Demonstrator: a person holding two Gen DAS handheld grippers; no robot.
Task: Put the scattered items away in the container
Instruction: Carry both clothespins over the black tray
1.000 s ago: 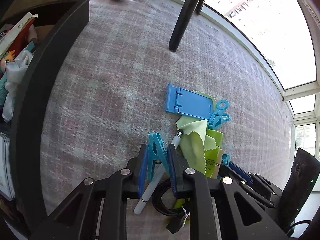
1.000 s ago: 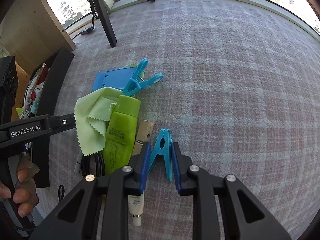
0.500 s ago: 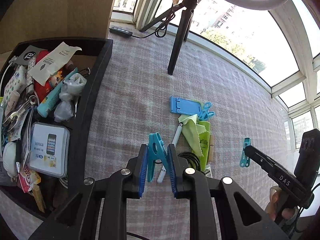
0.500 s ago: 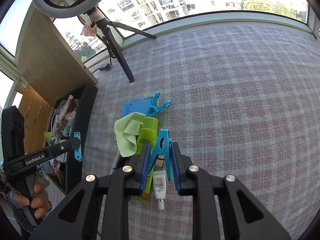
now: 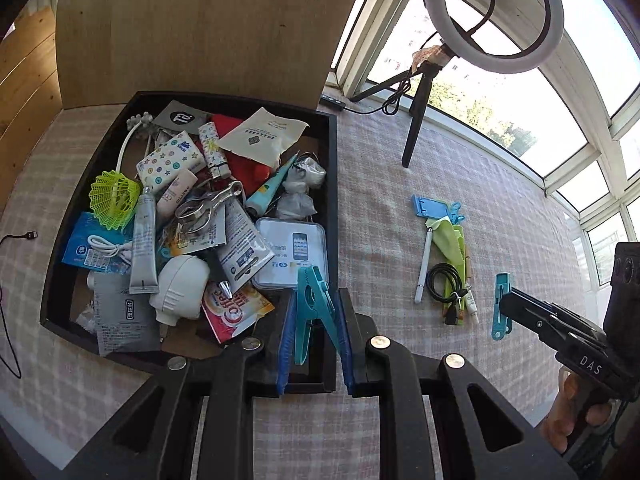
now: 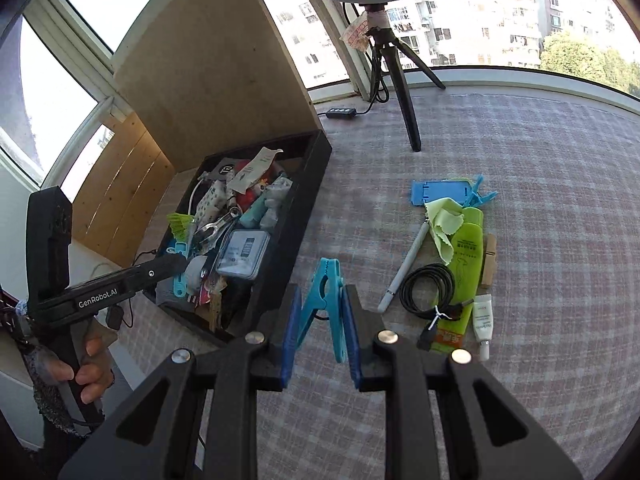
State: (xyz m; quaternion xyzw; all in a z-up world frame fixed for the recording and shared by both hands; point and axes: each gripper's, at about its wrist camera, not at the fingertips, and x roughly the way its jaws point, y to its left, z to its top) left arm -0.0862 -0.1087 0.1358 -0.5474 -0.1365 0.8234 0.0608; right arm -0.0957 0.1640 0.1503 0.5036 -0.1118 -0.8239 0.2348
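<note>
Bright daylight from the windows (image 5: 532, 128) — sharp frames, strong fisheye bending at edges.

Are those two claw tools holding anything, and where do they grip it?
Each grips a clothespin by its handle end: left gripper a teal clothespin, right gripper a blue clothespin.

The container (image 5: 332, 184) looks like matt black plastic or painted board, and it stands on a woven checked cloth (image 5: 400, 184) with a slightly rough surface, in front of a plain wood panel (image 5: 192, 28). The two pegs, the teal clothes peg (image 5: 310, 304) and the blue clothes peg (image 6: 326, 292), are smooth plastic, and the green bottle (image 6: 466, 256) is glossy plastic. The green wiping cloth (image 6: 444, 224) is thin soft fabric with a zigzag edge, and the tongs (image 5: 208, 206) in the container are shiny metal.
</note>
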